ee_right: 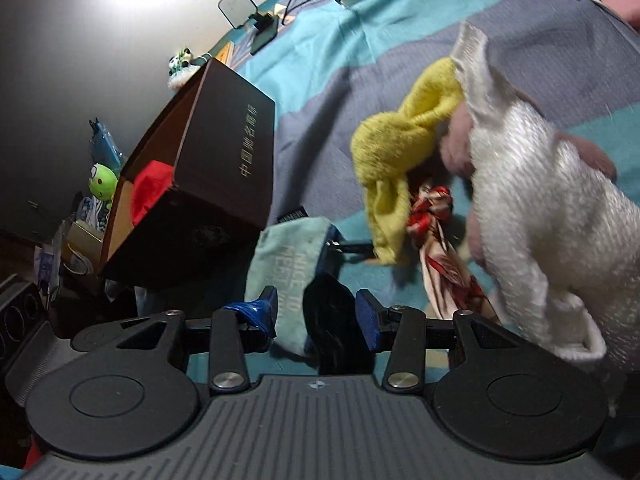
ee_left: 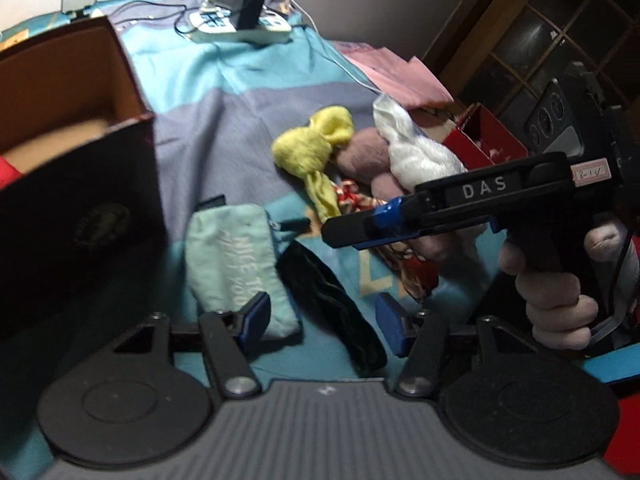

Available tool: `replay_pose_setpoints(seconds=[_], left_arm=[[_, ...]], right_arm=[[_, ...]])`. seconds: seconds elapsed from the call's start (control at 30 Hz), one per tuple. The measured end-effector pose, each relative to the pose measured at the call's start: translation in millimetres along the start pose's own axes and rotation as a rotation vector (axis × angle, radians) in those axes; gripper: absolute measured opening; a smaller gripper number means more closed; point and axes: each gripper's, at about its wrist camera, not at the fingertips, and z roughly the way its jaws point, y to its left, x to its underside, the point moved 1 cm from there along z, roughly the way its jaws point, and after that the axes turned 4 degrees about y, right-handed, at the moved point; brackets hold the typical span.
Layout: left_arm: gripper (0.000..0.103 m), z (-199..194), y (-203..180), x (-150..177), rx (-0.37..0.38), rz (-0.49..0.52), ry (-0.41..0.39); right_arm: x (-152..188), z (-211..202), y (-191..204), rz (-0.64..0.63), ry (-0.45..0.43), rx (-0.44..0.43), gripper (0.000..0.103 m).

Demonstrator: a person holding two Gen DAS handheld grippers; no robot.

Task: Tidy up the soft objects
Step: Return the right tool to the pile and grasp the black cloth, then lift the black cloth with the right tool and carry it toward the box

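On the striped bedspread lie a mint pouch [ee_left: 236, 272] [ee_right: 286, 268], a dark velvet pouch [ee_left: 332, 300] [ee_right: 332, 320], a knotted yellow cloth [ee_left: 316, 148] [ee_right: 396, 148], a white fluffy cloth [ee_left: 416, 148] [ee_right: 540, 208], a mauve plush [ee_left: 360, 152] [ee_right: 456, 148] and a red patterned cloth [ee_left: 360, 200] [ee_right: 434, 216]. My left gripper [ee_left: 322, 326] is open just above the two pouches. My right gripper [ee_right: 318, 316] [ee_left: 344, 232] is open with the dark pouch between its fingers, close over the soft pile.
A dark open box [ee_left: 80, 168] [ee_right: 208, 168] stands at the left, holding red fabric [ee_right: 150, 190]. A power strip with cables [ee_left: 240, 20] lies at the far end of the bed. Pink cloth [ee_left: 400, 76] and a red box [ee_left: 488, 140] sit to the right.
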Motion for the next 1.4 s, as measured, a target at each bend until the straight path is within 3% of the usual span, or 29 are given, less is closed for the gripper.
replay_pose_setpoints(seconds=[0.33, 0.67, 1.0, 1.17, 1.4], left_arm=[[0.057, 48, -21, -3, -0.017, -0.031, 0.08], [0.004, 59, -17, -5, -0.04, -0.067, 0.087], [0.003, 29, -30, -18, 0.031, 0.056, 0.019], [0.003, -4, -37, -34, 0.045, 0.149, -0.067], [0.003, -65, -20, -66, -0.004, 0.223, -0.238]], right_arm=[[11, 12, -21, -0.005, 0.069, -0.031, 0.028], [14, 20, -29, 0.05, 0.107, -0.103, 0.024], [12, -16, -22, 0.13, 0.044, -0.174, 0.022], [-2, -36, 9, 0.077, -0.045, -0.189, 0.022], [-44, -46, 75, -0.079, -0.169, -0.221, 0.022]])
